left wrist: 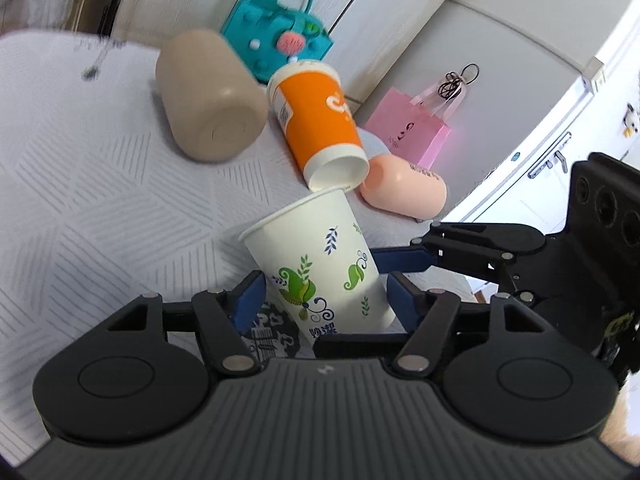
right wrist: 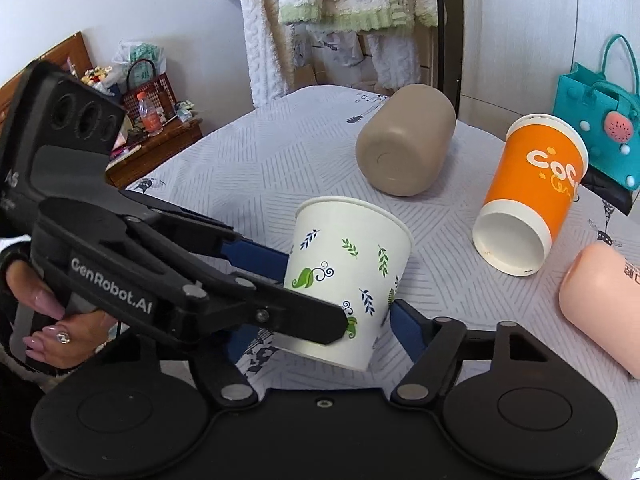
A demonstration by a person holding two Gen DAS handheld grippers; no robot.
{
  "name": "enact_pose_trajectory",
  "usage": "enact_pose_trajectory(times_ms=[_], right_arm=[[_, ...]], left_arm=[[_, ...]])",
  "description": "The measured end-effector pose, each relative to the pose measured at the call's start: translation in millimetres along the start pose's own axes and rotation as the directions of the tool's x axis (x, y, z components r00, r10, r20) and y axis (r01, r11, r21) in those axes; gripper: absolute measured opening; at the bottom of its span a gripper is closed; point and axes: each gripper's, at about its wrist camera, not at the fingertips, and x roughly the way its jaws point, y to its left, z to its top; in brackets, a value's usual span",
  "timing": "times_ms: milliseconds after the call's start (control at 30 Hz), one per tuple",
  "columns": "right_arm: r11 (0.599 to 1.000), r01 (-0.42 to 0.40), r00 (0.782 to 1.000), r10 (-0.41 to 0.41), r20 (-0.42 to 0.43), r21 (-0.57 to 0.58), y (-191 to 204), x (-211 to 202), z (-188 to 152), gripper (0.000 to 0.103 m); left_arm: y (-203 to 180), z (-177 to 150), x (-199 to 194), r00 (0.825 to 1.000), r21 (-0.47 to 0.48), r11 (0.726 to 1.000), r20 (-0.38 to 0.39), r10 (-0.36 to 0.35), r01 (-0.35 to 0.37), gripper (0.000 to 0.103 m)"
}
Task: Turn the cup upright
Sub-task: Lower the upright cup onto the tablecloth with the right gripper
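A white paper cup with green leaf prints (left wrist: 320,268) (right wrist: 344,276) is mouth-up and slightly tilted, held just above the white patterned table. My left gripper (left wrist: 326,300) has its blue fingers against both sides of the cup; it also shows in the right wrist view (right wrist: 308,292), reaching in from the left. My right gripper (right wrist: 320,332) closes around the cup's lower part; one blue finger (right wrist: 408,328) touches its right side. In the left wrist view the right gripper (left wrist: 390,268) reaches in from the right.
An orange cup (left wrist: 316,120) (right wrist: 528,192), a beige cup (left wrist: 208,96) (right wrist: 404,140) and a peach cup (left wrist: 404,188) (right wrist: 600,300) lie on their sides behind. A teal bag (left wrist: 276,36) (right wrist: 600,120) and a pink bag (left wrist: 408,128) stand at the back edge.
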Motion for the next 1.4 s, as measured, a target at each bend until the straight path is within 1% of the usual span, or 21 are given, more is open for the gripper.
enact_pose_trajectory(times_ms=[67, 167, 267, 400, 467, 533, 600, 700, 767, 967, 1033, 1133, 1267, 1400], right_arm=[[1.000, 0.005, 1.000, -0.005, 0.008, 0.010, 0.4, -0.8, -1.1, 0.069], [1.000, 0.008, 0.999, -0.009, 0.033, 0.015, 5.3, -0.6, -4.0, 0.069], [0.999, 0.042, 0.996, -0.041, 0.083, -0.009, 15.3, 0.6, -9.7, 0.069], [0.995, 0.092, 0.981, -0.084, 0.173, -0.041, 29.8, 5.1, -15.8, 0.069], [0.992, 0.112, 0.973, -0.100, 0.208, -0.048, 36.6, 9.1, -16.2, 0.069], [0.990, 0.129, 0.963, -0.114, 0.245, -0.049, 41.7, 12.6, -15.2, 0.068], [0.985, 0.163, 0.948, -0.139, 0.286, -0.061, 47.1, 15.1, -13.1, 0.068], [0.954, 0.272, 0.910, -0.214, 0.354, -0.124, 61.0, 20.6, -12.4, 0.067], [0.938, 0.311, 0.892, -0.232, 0.388, -0.152, 67.6, 24.3, -12.9, 0.067], [0.908, 0.372, 0.866, -0.266, 0.424, -0.191, 74.4, 36.4, -12.1, 0.067], [0.915, 0.363, 0.869, -0.264, 0.419, -0.177, 73.7, 39.0, -11.2, 0.067], [0.929, 0.334, 0.882, -0.249, 0.400, -0.157, 71.2, 43.7, -6.4, 0.067], [0.930, 0.333, 0.885, -0.253, 0.390, -0.152, 72.4, 48.1, -5.7, 0.066], [0.932, 0.334, 0.900, -0.270, 0.341, -0.142, 71.2, 53.7, -1.2, 0.066]], left_arm=[[-0.6, -1.4, -4.2, 1.000, 0.017, 1.000, 0.009, 0.009, -0.009, 0.064], [-0.4, -3.5, -9.6, 1.000, 0.043, 0.999, 0.021, 0.014, -0.015, 0.063], [-4.4, -7.5, -15.9, 0.998, 0.097, 0.994, 0.050, 0.038, -0.042, 0.062], [-13.3, -13.4, -27.9, 0.988, 0.209, 0.971, 0.126, 0.092, -0.117, 0.059], [-16.3, -13.3, -32.9, 0.982, 0.239, 0.960, 0.155, 0.110, -0.145, 0.059], [-16.1, -14.0, -37.9, 0.976, 0.254, 0.953, 0.180, 0.121, -0.165, 0.059], [-15.3, -14.1, -41.9, 0.972, 0.265, 0.949, 0.201, 0.122, -0.173, 0.057], [-12.6, -13.9, -47.6, 0.966, 0.278, 0.943, 0.229, 0.120, -0.183, 0.058], [-11.2, -14.2, -49.4, 0.961, 0.285, 0.938, 0.246, 0.129, -0.199, 0.058], [-3.4, -17.3, -55.3, 0.957, 0.315, 0.928, 0.265, 0.117, -0.201, 0.057], [-1.3, -17.6, -54.8, 0.959, 0.322, 0.926, 0.259, 0.115, -0.198, 0.057], [3.6, -16.9, -55.1, 0.960, 0.314, 0.930, 0.256, 0.109, -0.190, 0.057], [7.1, -16.2, -55.3, 0.964, 0.319, 0.932, 0.248, 0.096, -0.175, 0.057], [9.6, -14.2, -52.0, 0.972, 0.309, 0.939, 0.221, 0.084, -0.152, 0.057]])
